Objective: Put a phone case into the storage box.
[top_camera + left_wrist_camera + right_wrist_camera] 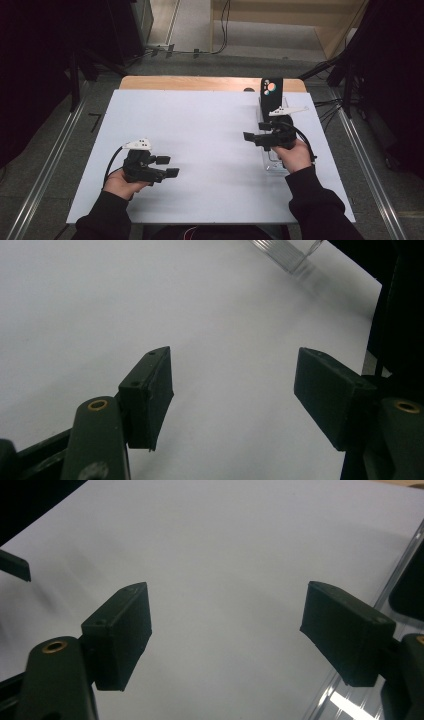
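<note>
Right gripper [248, 136] first: I see its two black jaws standing apart with nothing between them, only bare white tabletop [225, 545] showing in the gap in the right gripper view. No earlier look at it, so I call it open and empty.

What I take as the thing to fetch is the black handheld game console with one red and one blue round control [271, 95], standing upright at the far right of the table in a clear plastic tray [274, 165] whose near end lies just under my right hand. In the right gripper view the tray's clear edge [395, 575] runs along the right side, just beside the jaw.

To do this well, I judge I should turn the jaws toward the console, straddle its narrow edges squarely, and close only once both pads face flat plastic; the clear tray wall could catch a jaw.

Left gripper [167, 166] rests near left, jaws wide and empty.
</note>
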Demonstrator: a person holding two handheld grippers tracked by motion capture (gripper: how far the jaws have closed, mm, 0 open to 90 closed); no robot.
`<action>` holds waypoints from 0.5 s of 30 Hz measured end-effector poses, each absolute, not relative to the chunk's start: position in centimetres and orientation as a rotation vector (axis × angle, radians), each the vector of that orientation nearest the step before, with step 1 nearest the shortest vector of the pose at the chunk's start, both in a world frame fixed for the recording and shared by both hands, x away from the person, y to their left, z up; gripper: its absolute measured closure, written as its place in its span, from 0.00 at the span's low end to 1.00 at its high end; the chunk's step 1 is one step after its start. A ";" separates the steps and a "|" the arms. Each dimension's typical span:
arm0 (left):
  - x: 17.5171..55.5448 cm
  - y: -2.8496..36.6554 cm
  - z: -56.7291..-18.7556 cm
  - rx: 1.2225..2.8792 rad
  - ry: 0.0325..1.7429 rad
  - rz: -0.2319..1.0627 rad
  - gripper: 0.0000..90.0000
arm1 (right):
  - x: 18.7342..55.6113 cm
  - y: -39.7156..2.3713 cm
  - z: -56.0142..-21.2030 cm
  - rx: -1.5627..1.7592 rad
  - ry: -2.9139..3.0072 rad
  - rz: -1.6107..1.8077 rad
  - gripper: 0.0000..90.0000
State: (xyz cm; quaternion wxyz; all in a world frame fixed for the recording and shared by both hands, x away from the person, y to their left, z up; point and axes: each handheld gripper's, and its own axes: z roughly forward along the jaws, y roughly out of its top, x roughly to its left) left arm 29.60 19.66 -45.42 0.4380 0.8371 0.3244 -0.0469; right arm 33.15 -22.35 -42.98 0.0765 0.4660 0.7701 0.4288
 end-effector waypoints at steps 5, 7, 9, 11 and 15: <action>29.6 19.7 -45.4 2.082 0.803 -0.115 0.36 | 32.3 -22.0 -43.5 1.381 2.350 1.304 0.21; 29.6 19.7 -45.4 2.081 0.803 -0.116 0.36 | 31.8 -21.8 -43.7 1.365 2.374 1.311 0.21; 29.6 19.7 -45.3 2.083 0.800 -0.119 0.36 | 31.4 -21.6 -43.9 1.347 2.397 1.305 0.22; 29.5 19.7 -45.3 2.079 0.800 -0.121 0.36 | 31.0 -21.4 -44.0 1.324 2.418 1.305 0.22; 29.5 19.7 -45.3 2.081 0.796 -0.122 0.36 | 30.3 -21.3 -44.4 1.301 2.461 1.324 0.25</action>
